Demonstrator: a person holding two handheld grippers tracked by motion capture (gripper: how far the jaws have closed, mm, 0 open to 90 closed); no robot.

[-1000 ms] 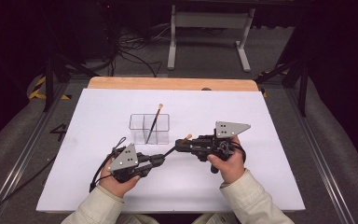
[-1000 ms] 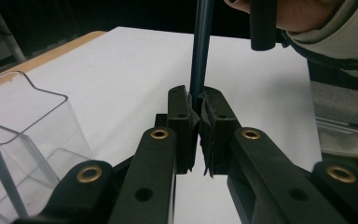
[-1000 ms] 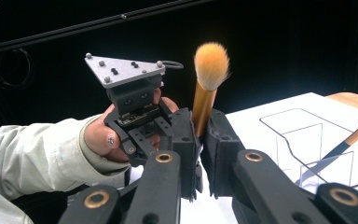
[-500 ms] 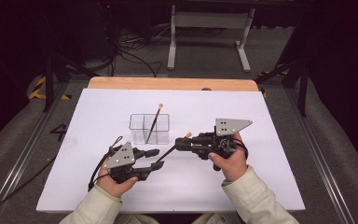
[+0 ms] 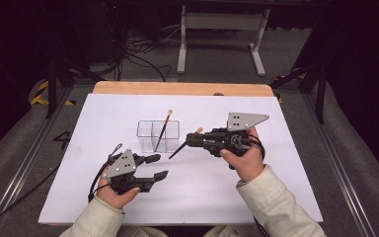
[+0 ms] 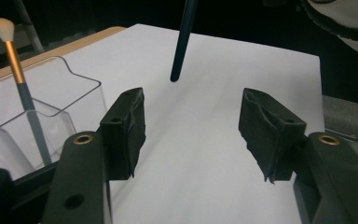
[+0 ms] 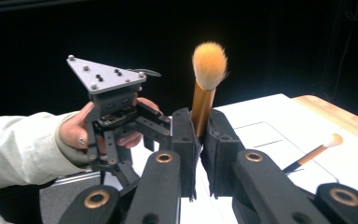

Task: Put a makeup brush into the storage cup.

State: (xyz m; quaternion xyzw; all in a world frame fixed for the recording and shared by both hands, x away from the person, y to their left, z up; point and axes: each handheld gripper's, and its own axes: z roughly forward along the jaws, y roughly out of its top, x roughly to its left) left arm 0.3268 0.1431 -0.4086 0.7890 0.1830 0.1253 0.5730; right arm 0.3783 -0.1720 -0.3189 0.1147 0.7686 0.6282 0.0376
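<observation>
My right gripper (image 5: pixel 191 139) (image 7: pixel 200 121) is shut on a makeup brush (image 5: pixel 180 148) at its gold ferrule (image 7: pixel 201 106). The orange bristles (image 7: pixel 209 58) stick up past the jaws. The brush's dark handle slants down-left, and its end (image 6: pixel 179 46) hangs just above the paper. My left gripper (image 5: pixel 159 166) (image 6: pixel 191 116) is open below that handle end. Its jaws have just been opening, and nothing is between them. A second brush (image 5: pixel 163 129) (image 6: pixel 18 79) leans in a clear plastic box (image 5: pixel 145 133) (image 6: pixel 70 88).
A white sheet (image 5: pixel 276 173) covers the table, with a wooden edge (image 5: pixel 177 89) at the back. The clear box has two compartments. A metal stand (image 5: pixel 217 29) and cables lie on the floor beyond the table.
The left gripper's jaws have opened from shut, so the brush's handle end is now free of them. The right gripper has risen a little with the brush.
</observation>
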